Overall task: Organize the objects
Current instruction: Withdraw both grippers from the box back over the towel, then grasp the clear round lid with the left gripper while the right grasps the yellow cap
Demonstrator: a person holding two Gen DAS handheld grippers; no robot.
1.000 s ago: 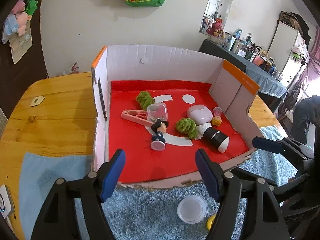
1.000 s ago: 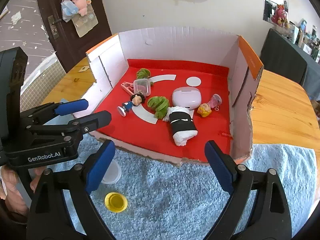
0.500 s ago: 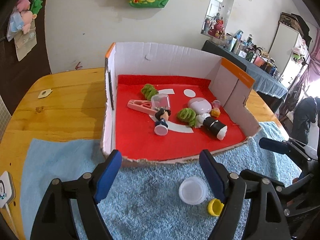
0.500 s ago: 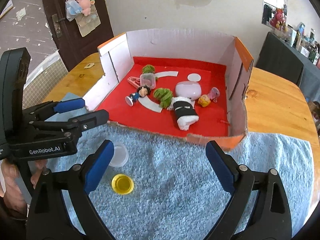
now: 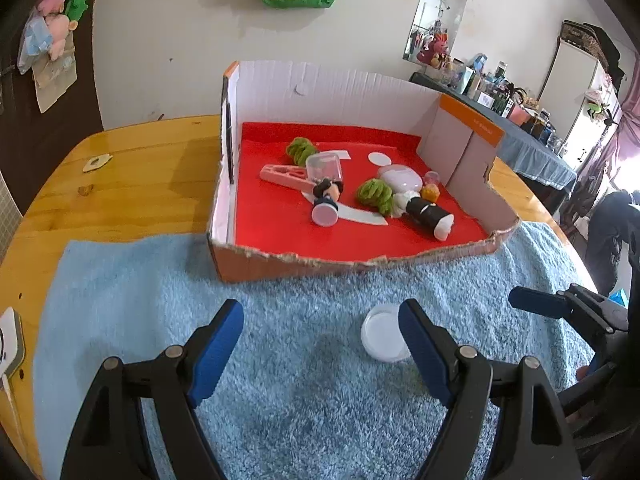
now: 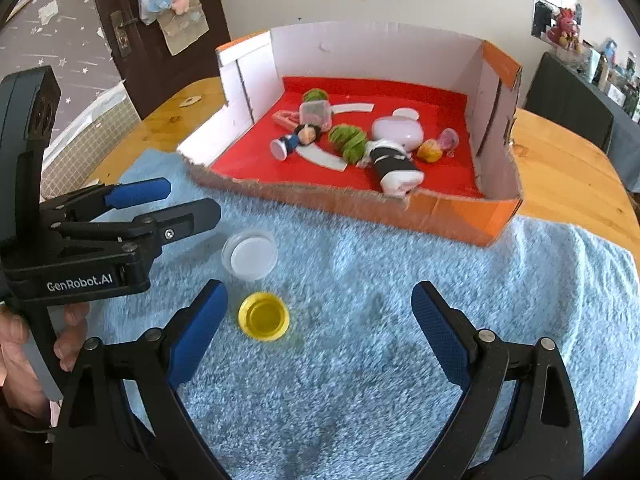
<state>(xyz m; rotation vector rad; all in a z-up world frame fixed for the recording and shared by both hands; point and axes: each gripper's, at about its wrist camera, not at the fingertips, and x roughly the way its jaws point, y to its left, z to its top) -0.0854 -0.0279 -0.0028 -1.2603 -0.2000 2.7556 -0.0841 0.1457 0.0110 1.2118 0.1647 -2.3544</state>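
A cardboard box (image 5: 288, 268) (image 6: 440, 212) with a red floor holds several small toys: a doll figure (image 5: 326, 200) (image 6: 294, 142), green pom-poms (image 5: 374, 194) (image 6: 348, 140), a black-and-white roll (image 5: 430, 214) (image 6: 394, 166), a pale pink case (image 6: 398, 132). On the blue towel (image 5: 160, 280) (image 6: 400, 300) lie a clear white lid (image 5: 382, 334) (image 6: 250, 254) and a yellow cap (image 6: 264, 316). My left gripper (image 5: 320, 344) (image 6: 180, 200) is open and empty, the lid by its right finger. My right gripper (image 6: 320, 336) is open and empty, the cap by its left finger.
The towel lies on a wooden table (image 5: 120, 176) (image 6: 568, 176). A white device (image 5: 10, 340) sits at the table's left edge. A dark door (image 6: 132, 32) and a wall stand behind; a cluttered side table (image 5: 520, 128) is at the right.
Both grippers have pulled back from the box toward the near side of the towel. The lid and yellow cap now lie closer to the fingers. Both stay open.
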